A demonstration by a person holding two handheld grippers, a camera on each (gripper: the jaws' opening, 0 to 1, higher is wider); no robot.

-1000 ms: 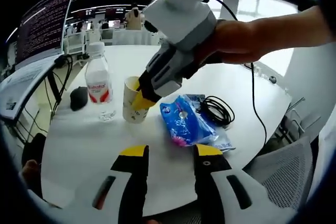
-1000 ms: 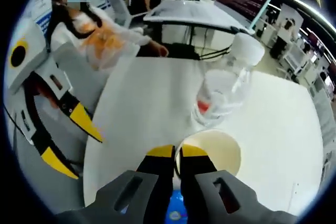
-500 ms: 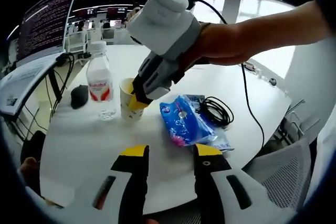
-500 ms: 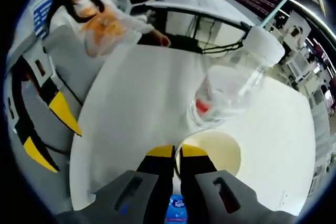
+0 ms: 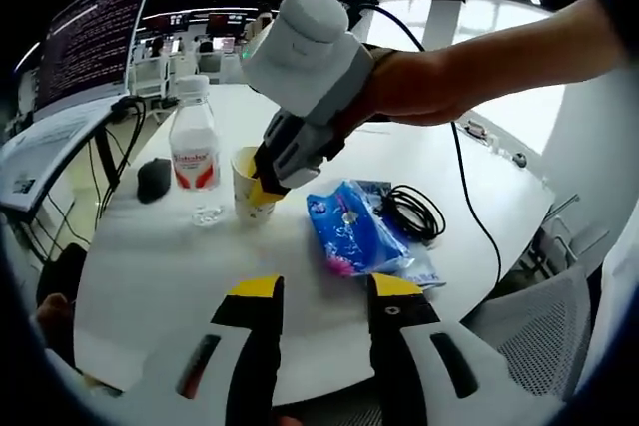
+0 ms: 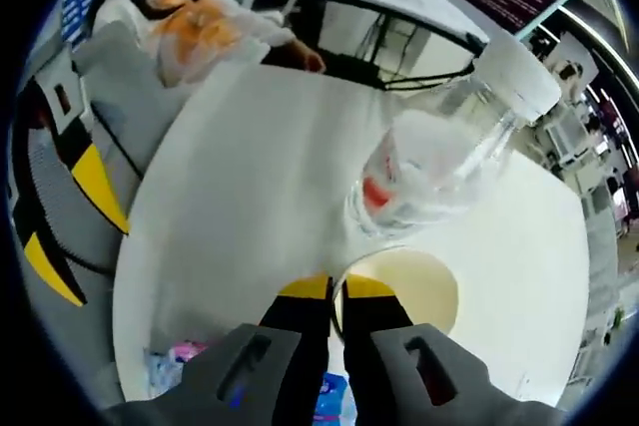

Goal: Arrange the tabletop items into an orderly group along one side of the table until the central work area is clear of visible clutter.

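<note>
1. The round white bench (image 5: 140,276) carries everything; the left claw (image 5: 319,291) hovers spread and empty over its near edge.
2. The clear plastic water bottle (image 5: 196,162) stands just beside the cup, so a nudge could topple it.
3. The blue snack packet (image 5: 351,236) partly hides whatever lies under it.
4. The right claw (image 6: 327,288) pinches the cream paper cup (image 5: 246,187) by its rim (image 6: 337,291); the thin wall could buckle or slip. The cup's contents are unclear.

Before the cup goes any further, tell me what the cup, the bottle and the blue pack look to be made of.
Cup: likely paper, matte cream wall with small prints, thin rim pinched in the right claw.
Bottle: clear glossy plastic, see-through body, white cap, red and white label.
Blue pack: probably soft plastic film, shiny and crinkled.
</note>
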